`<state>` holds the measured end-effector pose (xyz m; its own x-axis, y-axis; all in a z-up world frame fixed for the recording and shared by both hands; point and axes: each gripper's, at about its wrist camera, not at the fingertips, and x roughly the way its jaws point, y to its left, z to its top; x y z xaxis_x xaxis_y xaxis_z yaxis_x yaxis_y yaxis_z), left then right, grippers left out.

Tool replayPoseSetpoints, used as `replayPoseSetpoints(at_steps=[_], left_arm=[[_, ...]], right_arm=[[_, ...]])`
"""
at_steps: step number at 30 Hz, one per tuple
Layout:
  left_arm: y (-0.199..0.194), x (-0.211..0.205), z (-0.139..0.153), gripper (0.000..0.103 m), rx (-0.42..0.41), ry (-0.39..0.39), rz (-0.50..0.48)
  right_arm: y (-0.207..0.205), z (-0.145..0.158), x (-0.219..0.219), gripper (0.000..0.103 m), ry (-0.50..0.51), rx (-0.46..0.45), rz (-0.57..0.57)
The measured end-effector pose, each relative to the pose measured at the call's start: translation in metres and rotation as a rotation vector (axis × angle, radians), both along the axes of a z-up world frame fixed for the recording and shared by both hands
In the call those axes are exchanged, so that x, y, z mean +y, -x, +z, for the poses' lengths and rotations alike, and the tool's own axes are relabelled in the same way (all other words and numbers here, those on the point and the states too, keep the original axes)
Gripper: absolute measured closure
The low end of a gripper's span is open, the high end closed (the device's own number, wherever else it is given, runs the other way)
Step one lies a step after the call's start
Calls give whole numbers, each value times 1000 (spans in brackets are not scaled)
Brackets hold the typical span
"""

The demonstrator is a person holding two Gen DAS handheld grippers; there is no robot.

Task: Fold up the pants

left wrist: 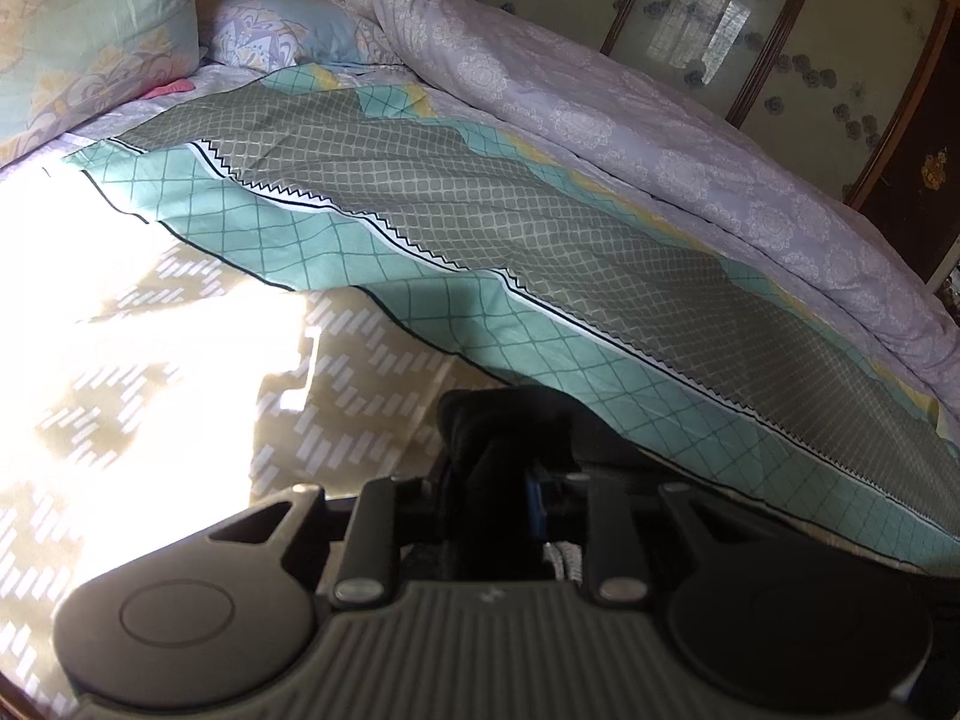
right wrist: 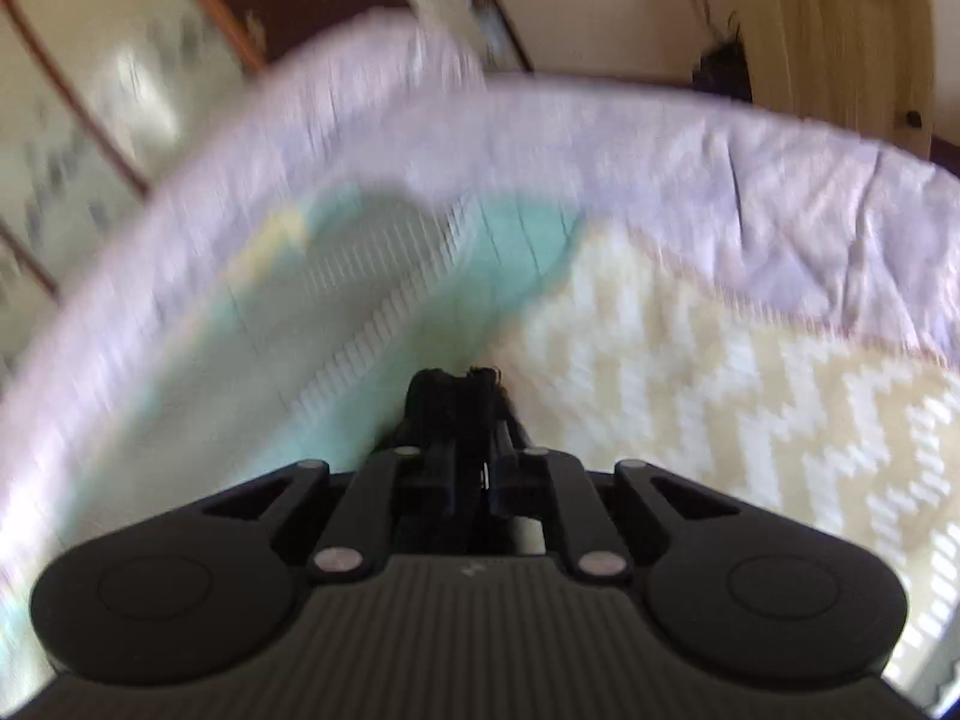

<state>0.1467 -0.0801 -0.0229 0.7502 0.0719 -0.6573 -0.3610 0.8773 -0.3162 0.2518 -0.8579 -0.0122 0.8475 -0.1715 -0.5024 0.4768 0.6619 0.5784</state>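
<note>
On the bed, the teal-and-grey patterned sheet spreads wide, lilac quilt bunched along its far side, pillows at its head. Just off the sheet's near edge, the left gripper pinches bunched black pants; the right gripper clamps black cloth too, through the blur.

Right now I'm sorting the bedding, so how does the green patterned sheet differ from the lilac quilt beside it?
The green patterned sheet lies spread flat over the bed; the lilac quilt is bunched into a thick roll along its far edge. The sheet carries grids, diamonds and a zigzag stripe in teal and grey-green; the quilt is pale lilac with faint white floral medallions. Both run the length of the bed, side by side.
</note>
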Motion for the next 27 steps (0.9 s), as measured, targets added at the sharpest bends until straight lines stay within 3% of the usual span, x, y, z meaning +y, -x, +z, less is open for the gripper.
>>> replayPoseSetpoints(at_steps=[1,3,4,5,8,11,14,17,22,25,27], left_arm=[[1,2,1,83,-5,16,-8],[1,2,1,83,-1,29,-33],[1,-1,2,83,1,11,-39],[-1,-4,1,83,7,-15,-42],[-4,-2,-3,72,59,8,-32],[5,5,4,64,87,66,-8],[29,3,24,59,84,58,-38],[71,3,46,56,60,36,-73],[161,16,59,47,51,40,-71],[201,29,57,47,82,40,-32],[213,41,60,48,82,27,5]], right_arm=[[1,4,-7,91,4,-6,-42],[-12,1,-9,89,62,143,-66],[-19,-4,-9,78,79,223,-32],[-16,-6,-8,73,85,239,2],[19,4,-7,57,118,166,8],[70,11,-12,56,129,154,31],[129,19,-23,56,157,154,48],[197,23,-32,56,197,152,34],[305,5,-45,54,148,190,-67],[339,-7,-47,54,85,193,-104],[338,-11,-48,55,24,176,-103]])
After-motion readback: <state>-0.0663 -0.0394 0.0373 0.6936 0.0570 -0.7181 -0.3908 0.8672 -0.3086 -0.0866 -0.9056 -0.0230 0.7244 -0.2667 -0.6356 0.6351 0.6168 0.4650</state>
